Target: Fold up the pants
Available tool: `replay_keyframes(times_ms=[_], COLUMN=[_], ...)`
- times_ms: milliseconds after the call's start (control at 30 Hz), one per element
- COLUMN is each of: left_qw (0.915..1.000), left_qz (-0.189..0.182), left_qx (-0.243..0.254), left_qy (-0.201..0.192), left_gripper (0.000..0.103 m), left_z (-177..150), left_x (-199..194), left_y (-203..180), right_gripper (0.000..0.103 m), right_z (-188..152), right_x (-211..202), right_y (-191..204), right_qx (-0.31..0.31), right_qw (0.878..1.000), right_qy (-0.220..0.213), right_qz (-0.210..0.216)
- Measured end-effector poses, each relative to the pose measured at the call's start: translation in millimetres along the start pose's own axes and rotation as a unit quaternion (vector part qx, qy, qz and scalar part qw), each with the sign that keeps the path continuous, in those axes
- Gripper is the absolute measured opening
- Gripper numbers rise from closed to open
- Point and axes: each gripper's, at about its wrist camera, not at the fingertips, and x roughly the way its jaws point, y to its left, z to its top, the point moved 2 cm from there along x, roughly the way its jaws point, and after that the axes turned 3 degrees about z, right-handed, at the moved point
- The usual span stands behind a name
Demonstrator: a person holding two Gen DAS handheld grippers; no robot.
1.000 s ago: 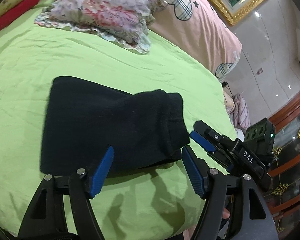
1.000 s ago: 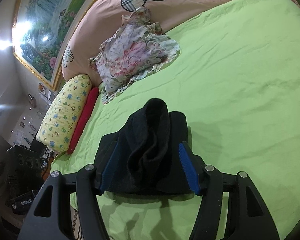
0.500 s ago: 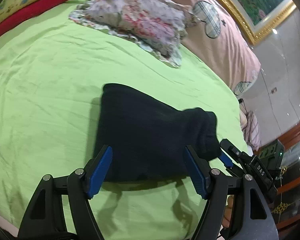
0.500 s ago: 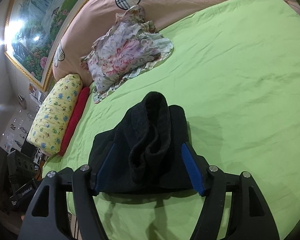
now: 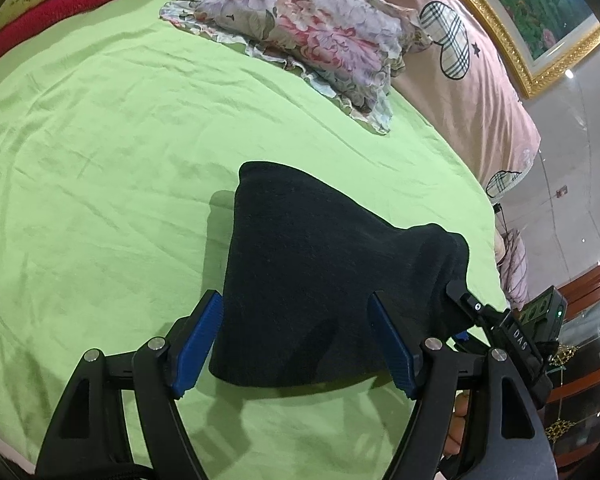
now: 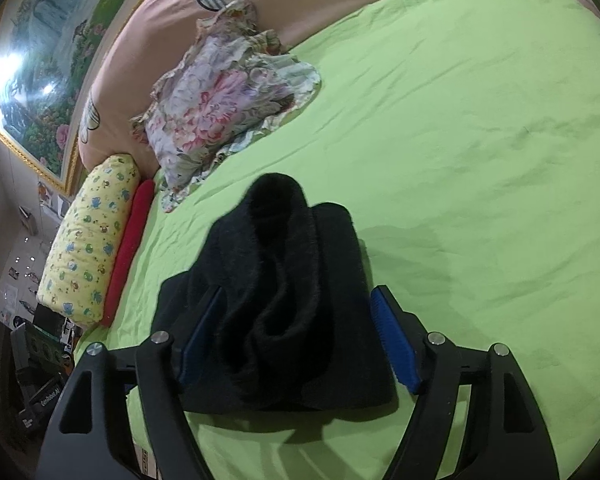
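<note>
**Folded pants between both my tongs**

The black pants [image 5: 300,280] lie folded near the edge of the green sheet [image 5: 100,160]. My left tongs [image 5: 296,340] straddle them, spread wide, gripping nothing. My right tongs [image 6: 296,332] have just been opening around the bundle, holding nothing

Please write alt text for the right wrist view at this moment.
The right tool stands open around a folded bundle of black pants lying on a green bedsheet; its jaws have just been opening. Behind lie a floral pillow, a yellow patterned pillow and a red cushion.
</note>
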Motion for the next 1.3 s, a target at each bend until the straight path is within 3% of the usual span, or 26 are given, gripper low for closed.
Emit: replay_keyframes(times_ms=[100,167,433,767,933,1100,1133,1300], left_qw=[1.0,0.9999,0.9997,0.9993,0.9993,0.9994,0.9994,0.9992], left_qz=[0.005,0.009,0.012,0.02,0.022,0.015,0.01,0.028], left_qx=[0.002,0.001,-0.005,-0.006,-0.001,0.001,0.001,0.021], left_qy=[0.005,0.01,0.019,0.029,0.031,0.032,0.034,0.019], left_gripper=[0.075,0.075,0.076,0.079,0.078,0.069,0.062,0.056], left_z=[4,6,14,14,14,11,9,7], left_x=[9,15,38,61,65,67,67,64], left_y=[0,1,8,14,13,11,9,-2], right_gripper=[0.075,0.075,0.075,0.074,0.064,0.061,0.061,0.056], right_z=[-3,-5,-5,-10,-13,-15,-15,-16], right_x=[1,0,2,3,5,12,14,14], right_y=[-6,-14,-21,-25,-25,-27,-26,-23], right_qx=[-0.006,-0.01,-0.018,-0.019,-0.028,-0.025,-0.032,-0.033], right_qw=[1.0,0.998,0.998,0.999,0.999,0.998,0.997,0.997], right_qy=[-0.001,-0.006,-0.009,-0.027,-0.028,-0.002,0.005,0.007], right_qz=[-0.022,-0.059,-0.056,-0.02,0.017,0.066,0.067,0.067])
